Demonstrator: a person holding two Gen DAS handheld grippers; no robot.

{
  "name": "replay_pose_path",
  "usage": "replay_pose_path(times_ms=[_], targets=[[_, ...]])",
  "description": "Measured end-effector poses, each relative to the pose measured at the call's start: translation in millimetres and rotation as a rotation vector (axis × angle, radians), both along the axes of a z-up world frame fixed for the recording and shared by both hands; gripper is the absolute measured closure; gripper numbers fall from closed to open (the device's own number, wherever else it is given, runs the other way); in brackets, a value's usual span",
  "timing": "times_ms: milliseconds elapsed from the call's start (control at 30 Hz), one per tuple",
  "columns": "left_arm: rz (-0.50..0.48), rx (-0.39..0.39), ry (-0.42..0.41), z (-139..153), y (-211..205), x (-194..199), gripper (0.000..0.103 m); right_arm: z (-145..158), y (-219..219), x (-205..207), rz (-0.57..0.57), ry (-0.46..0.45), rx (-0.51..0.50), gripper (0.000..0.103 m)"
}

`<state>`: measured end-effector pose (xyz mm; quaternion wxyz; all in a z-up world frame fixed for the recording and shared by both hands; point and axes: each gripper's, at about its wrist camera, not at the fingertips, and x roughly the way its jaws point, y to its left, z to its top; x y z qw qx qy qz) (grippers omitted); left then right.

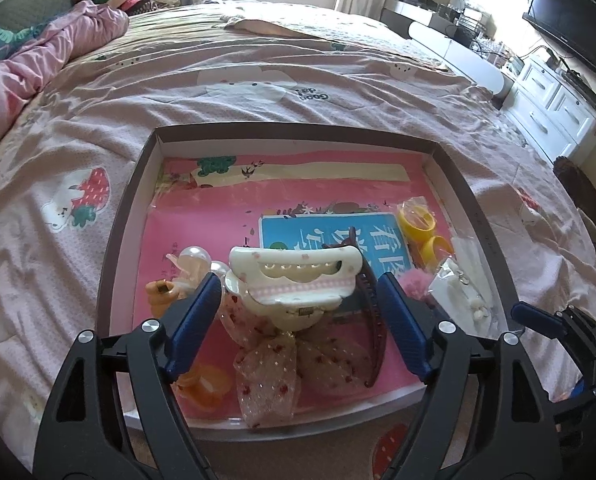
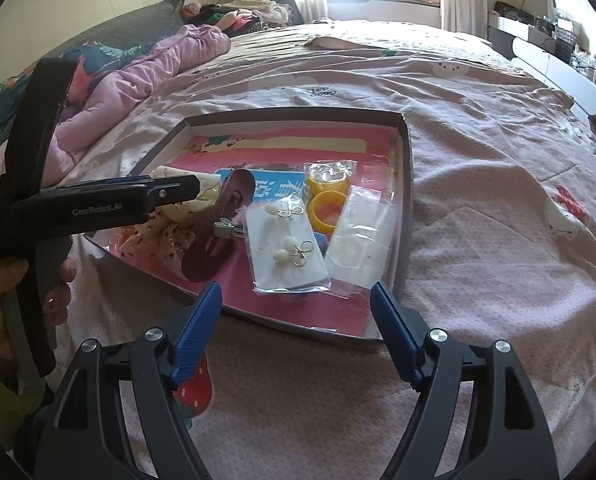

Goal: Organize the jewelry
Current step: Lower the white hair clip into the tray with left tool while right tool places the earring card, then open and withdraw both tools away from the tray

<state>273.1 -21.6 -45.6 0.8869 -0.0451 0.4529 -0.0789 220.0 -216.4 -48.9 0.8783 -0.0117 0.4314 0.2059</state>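
Jewelry and hair pieces lie gathered in a shallow grey tray (image 1: 464, 184) set on a bed (image 1: 258, 56), its raised rim evidently serving to keep small items from scattering over the soft bedding. A white hair claw (image 1: 294, 276) sits near the middle of the tray's near edge, resting partly on a sheer dotted bow (image 1: 274, 364), with a dark maroon clip (image 2: 218, 224) lying just beside it. The left gripper (image 1: 298, 320) stands released, its jaws spread to either side of the hair claw and not pressing on it; nothing is grasped, which suggests the piece is either just set down or about to be taken. The right gripper (image 2: 296, 332) is likewise released and empty, held over the tray's near edge toward the right corner. Just beyond it, a clear bag of earrings on a white card (image 2: 286, 248) lies against a second empty-looking clear bag (image 2: 362, 232); the packaging keeps the pairs together. Yellow rings (image 2: 328, 200) sit by the right edge behind the bags. Orange pieces (image 1: 204, 386) occupy the near left corner. Sorting appears unfinished, since the items still overlap
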Motion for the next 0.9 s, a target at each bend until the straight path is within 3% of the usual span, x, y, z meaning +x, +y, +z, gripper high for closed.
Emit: replay_pose_path(times_ms=[700, 900], targets=[[0.047, -0.021, -0.044, 30.9, 20.1, -47.0, 0.016, 38.1, -6.4, -13.9, -0.036, -0.089, 0.002, 0.011], [0.070, -0.006, -0.080, 42.7, 25.2, -63.9, 0.012, 47.4, -5.3, -22.5, -0.040, -0.113, 0.006, 0.010]])
